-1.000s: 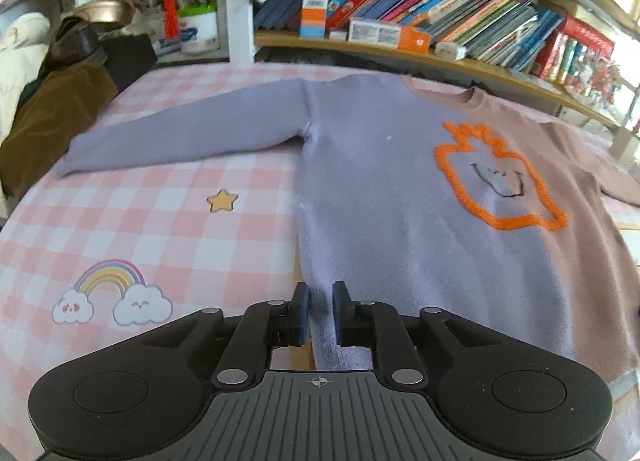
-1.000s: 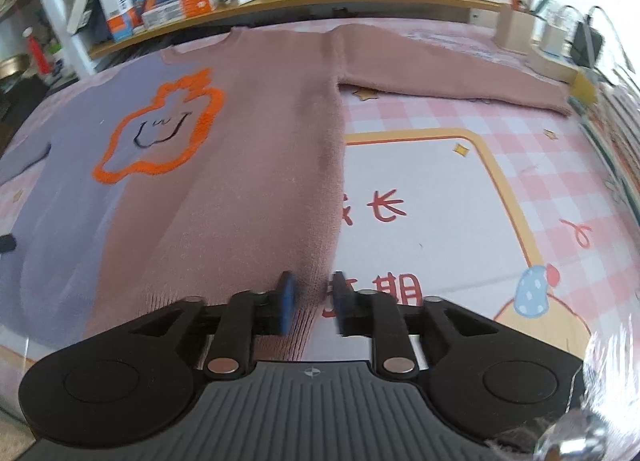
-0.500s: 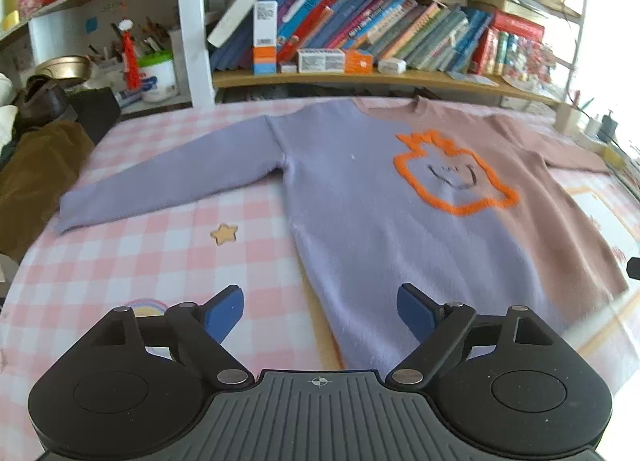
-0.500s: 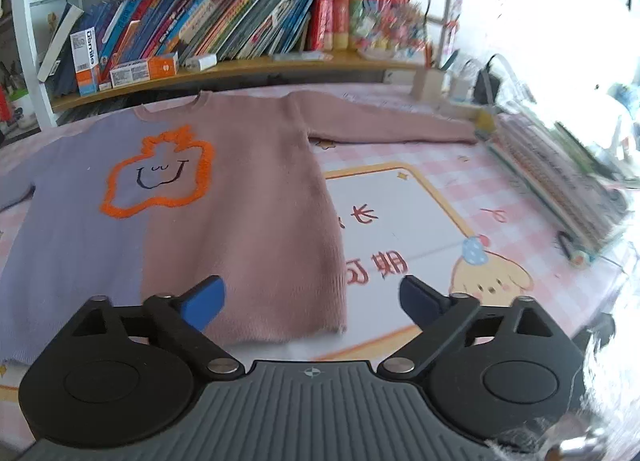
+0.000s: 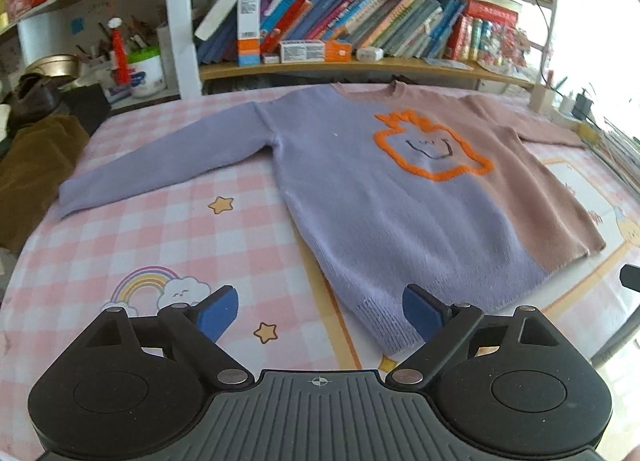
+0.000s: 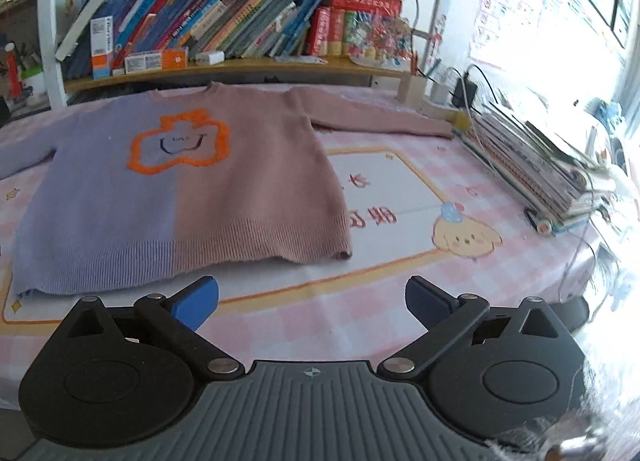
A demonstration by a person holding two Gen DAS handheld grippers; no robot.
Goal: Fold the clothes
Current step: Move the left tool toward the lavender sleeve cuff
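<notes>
A knit sweater (image 5: pixel 360 189), lilac on one half and dusty pink on the other with an orange outlined face, lies flat on the checked tablecloth, both sleeves spread out. My left gripper (image 5: pixel 320 309) hovers at the lilac hem corner, its jaws opening. That corner shows in the gap by the right finger, and no pad presses on it. In the right wrist view the sweater (image 6: pixel 200 189) lies ahead and to the left. My right gripper (image 6: pixel 312 301) sits back from the pink hem, jaws opening, with only tablecloth between them.
A shelf of books (image 5: pixel 340 21) runs along the table's far side. Brown and dark clothes (image 5: pixel 32 165) are piled at the left edge. A stack of notebooks (image 6: pixel 532 165) and a charger with cables (image 6: pixel 464 89) sit along the right edge.
Both grippers were nearly shut at the sweater's hem a second ago. Both have let go, opened wide and drawn back, the right one farther. The sweater stays flat.
</notes>
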